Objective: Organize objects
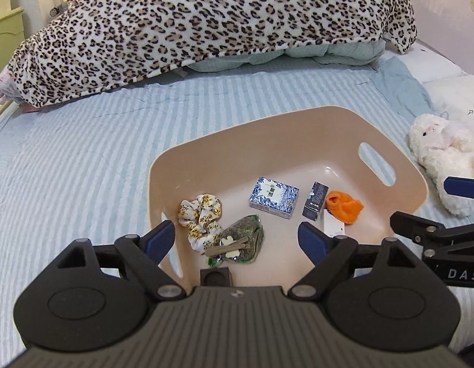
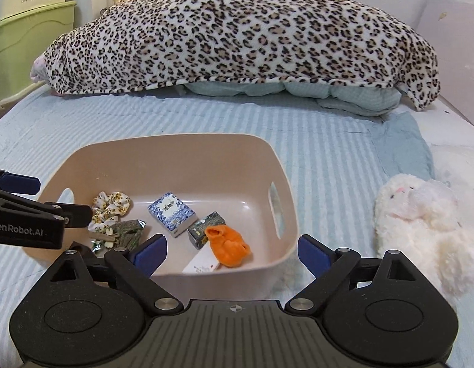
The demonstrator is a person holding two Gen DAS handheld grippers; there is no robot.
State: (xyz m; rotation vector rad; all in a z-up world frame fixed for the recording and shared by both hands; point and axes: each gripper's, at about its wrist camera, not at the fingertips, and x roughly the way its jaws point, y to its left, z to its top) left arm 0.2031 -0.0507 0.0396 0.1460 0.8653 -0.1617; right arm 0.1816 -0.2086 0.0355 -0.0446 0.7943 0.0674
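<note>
A beige plastic basket (image 1: 206, 141) (image 2: 163, 147) sits on the striped bed. Inside lie a floral scrunchie (image 1: 200, 214) (image 2: 109, 207), a green packet with a clothespin (image 1: 243, 242) (image 2: 126, 230), a blue-white patterned box (image 1: 273, 197) (image 2: 172, 211), a dark small box (image 1: 315, 201) (image 2: 204, 228), an orange cloth (image 1: 344, 205) (image 2: 227, 243), a white card (image 1: 333, 225) (image 2: 201, 264) and a small black cube (image 1: 215, 277). My left gripper (image 1: 237, 239) is open and empty over the basket's near side. My right gripper (image 2: 232, 250) is open and empty over the basket's near right corner.
A white plush lamb (image 1: 445, 150) (image 2: 420, 224) lies right of the basket. A leopard-print blanket (image 1: 206, 21) (image 2: 237, 36) heaps over pale green bedding at the back. A green cabinet (image 2: 31, 33) stands at far left.
</note>
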